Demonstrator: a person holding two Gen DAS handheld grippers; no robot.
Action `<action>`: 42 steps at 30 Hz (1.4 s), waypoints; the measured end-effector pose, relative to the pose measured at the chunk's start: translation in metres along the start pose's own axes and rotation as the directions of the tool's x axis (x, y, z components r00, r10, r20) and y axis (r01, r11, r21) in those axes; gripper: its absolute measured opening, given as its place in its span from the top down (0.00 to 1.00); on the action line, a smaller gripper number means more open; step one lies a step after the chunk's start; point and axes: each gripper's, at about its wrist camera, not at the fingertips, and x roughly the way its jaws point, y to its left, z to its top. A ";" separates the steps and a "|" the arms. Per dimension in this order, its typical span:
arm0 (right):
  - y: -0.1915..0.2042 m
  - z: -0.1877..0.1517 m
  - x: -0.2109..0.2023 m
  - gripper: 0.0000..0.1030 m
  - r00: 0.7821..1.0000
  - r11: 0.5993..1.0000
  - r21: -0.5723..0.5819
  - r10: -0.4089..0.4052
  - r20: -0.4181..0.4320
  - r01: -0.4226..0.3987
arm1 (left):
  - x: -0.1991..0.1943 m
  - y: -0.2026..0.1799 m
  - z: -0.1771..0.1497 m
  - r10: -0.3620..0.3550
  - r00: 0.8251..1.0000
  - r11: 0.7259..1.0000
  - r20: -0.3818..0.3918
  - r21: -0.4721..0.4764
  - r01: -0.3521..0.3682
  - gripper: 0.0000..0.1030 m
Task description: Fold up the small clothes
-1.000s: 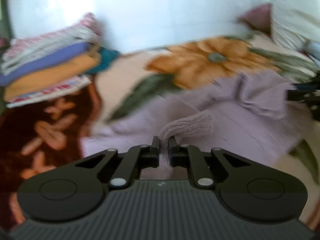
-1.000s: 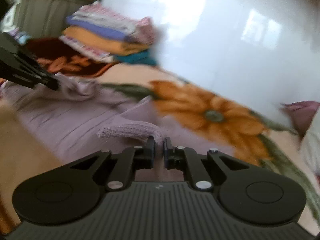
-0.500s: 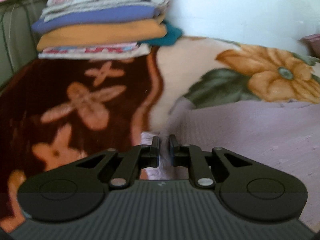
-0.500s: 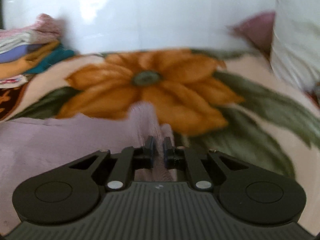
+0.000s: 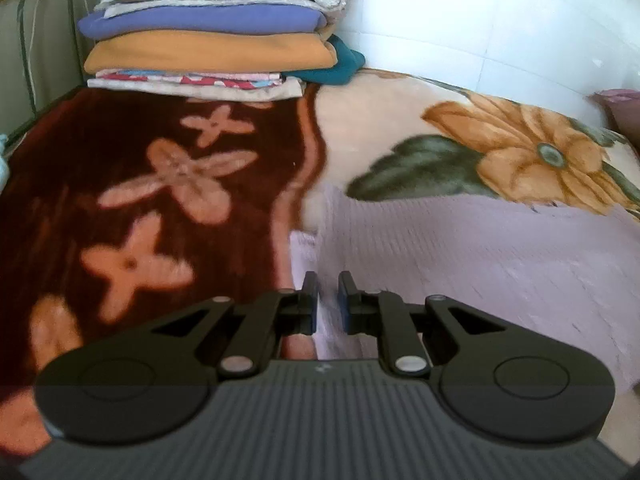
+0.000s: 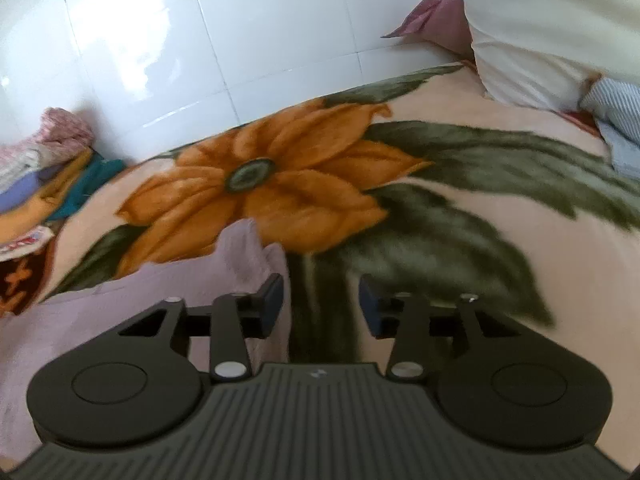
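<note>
A lilac ribbed garment point(image 5: 480, 264) lies flat on the flowered blanket point(image 5: 160, 184), its left edge running toward me. My left gripper point(image 5: 329, 300) sits at that edge, jaws nearly together with a thin fold of the lilac cloth between the pads. In the right wrist view the same lilac garment point(image 6: 120, 312) ends in a raised tip near the orange flower. My right gripper point(image 6: 320, 304) is at its right edge with jaws opening. The cloth lies beside the left finger point(image 6: 272, 300), and only blanket shows between the pads.
A stack of folded clothes point(image 5: 208, 36) stands at the back left against a tiled wall point(image 6: 240, 40). A white pillow point(image 6: 540, 40), a pink cushion point(image 6: 436, 16) and a striped cloth point(image 6: 616, 108) lie at the far right.
Both grippers carried lilac sleeve ends outward and down onto the blanket, rolling level. The right jaws have parted and let the cloth go. The left jaws stay nearly closed on the edge.
</note>
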 end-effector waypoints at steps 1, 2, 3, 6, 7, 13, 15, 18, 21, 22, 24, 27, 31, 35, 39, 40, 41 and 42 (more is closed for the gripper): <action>-0.003 -0.003 -0.008 0.44 1.000 1.000 0.021 0.007 0.005 -0.007 | -0.005 0.000 -0.002 -0.009 1.000 1.000 -0.008 -0.006 0.009 0.85; -0.005 -0.005 -0.015 0.43 1.000 0.999 0.039 0.021 0.006 -0.021 | -0.008 0.001 -0.003 -0.016 1.000 1.000 -0.018 -0.014 0.016 0.85; -0.007 -0.007 -0.020 0.42 0.999 0.998 0.058 0.038 0.004 -0.038 | -0.013 0.001 -0.004 -0.025 0.999 0.999 -0.029 -0.023 0.024 0.85; -0.012 -0.012 -0.034 0.37 0.996 0.989 0.117 0.091 -0.020 -0.088 | -0.026 0.000 -0.008 -0.046 0.997 0.998 -0.057 -0.050 0.043 0.82; -0.013 -0.013 -0.036 0.36 0.992 0.985 0.135 0.117 -0.037 -0.111 | -0.030 0.000 -0.009 -0.045 0.997 0.998 -0.064 -0.056 0.042 0.68; -0.014 -0.022 -0.038 0.35 0.981 0.979 0.152 0.156 -0.115 -0.138 | -0.055 -0.006 -0.017 -0.047 0.997 0.998 -0.066 -0.041 0.044 0.51; -0.016 -0.026 -0.034 0.35 0.971 0.974 0.173 0.178 -0.162 -0.149 | -0.060 -0.007 -0.021 -0.048 0.996 0.998 -0.079 -0.044 0.045 0.51; -0.023 -0.040 -0.024 0.30 0.953 0.949 0.247 0.242 -0.181 -0.194 | -0.067 -0.009 -0.029 -0.047 0.995 0.998 -0.093 -0.042 0.043 0.50; -0.028 -0.051 -0.024 0.28 0.953 0.909 0.347 0.283 -0.108 -0.230 | -0.069 -0.011 -0.038 -0.026 0.994 0.999 -0.107 -0.037 0.022 0.50; -0.028 -0.053 -0.024 0.28 0.943 0.887 0.383 0.317 -0.099 -0.258 | -0.067 -0.012 -0.041 -0.021 0.993 0.999 -0.118 -0.037 0.016 0.50; -0.029 -0.058 -0.019 0.28 0.906 0.819 0.472 0.414 -0.091 -0.327 | -0.065 -0.012 -0.045 -0.015 0.990 0.999 -0.142 -0.045 0.009 0.50; -0.025 -0.070 -0.015 0.28 0.922 0.800 0.515 0.385 -0.048 -0.307 | -0.061 -0.012 -0.048 -0.015 0.986 0.998 -0.165 -0.055 0.006 0.50; -0.022 -0.079 -0.017 0.30 0.929 0.806 0.499 0.371 -0.005 -0.319 | -0.056 -0.012 -0.051 -0.014 0.983 0.998 -0.184 -0.065 0.002 0.50; -0.028 -0.083 -0.019 0.38 0.928 0.797 0.509 0.372 0.010 -0.325 | -0.053 -0.013 -0.053 -0.014 0.980 0.998 -0.198 -0.064 0.002 0.50; -0.039 -0.088 -0.019 0.51 0.927 0.782 0.530 0.374 0.022 -0.328 | -0.051 -0.014 -0.054 -0.009 0.979 0.998 -0.203 -0.070 -0.005 0.50; -0.041 -0.089 -0.019 0.55 0.926 0.778 0.534 0.376 0.024 -0.329 | -0.051 -0.014 -0.054 -0.008 0.979 0.998 -0.203 -0.069 -0.006 0.50; -0.044 -0.090 -0.019 0.57 0.926 0.773 0.541 0.377 0.026 -0.331 | -0.051 -0.014 -0.054 -0.007 0.979 0.998 -0.203 -0.068 -0.007 0.50; -0.046 -0.091 -0.019 0.59 0.925 0.767 0.550 0.379 0.028 -0.331 | -0.050 -0.014 -0.055 -0.006 0.979 0.998 -0.203 -0.068 -0.008 0.50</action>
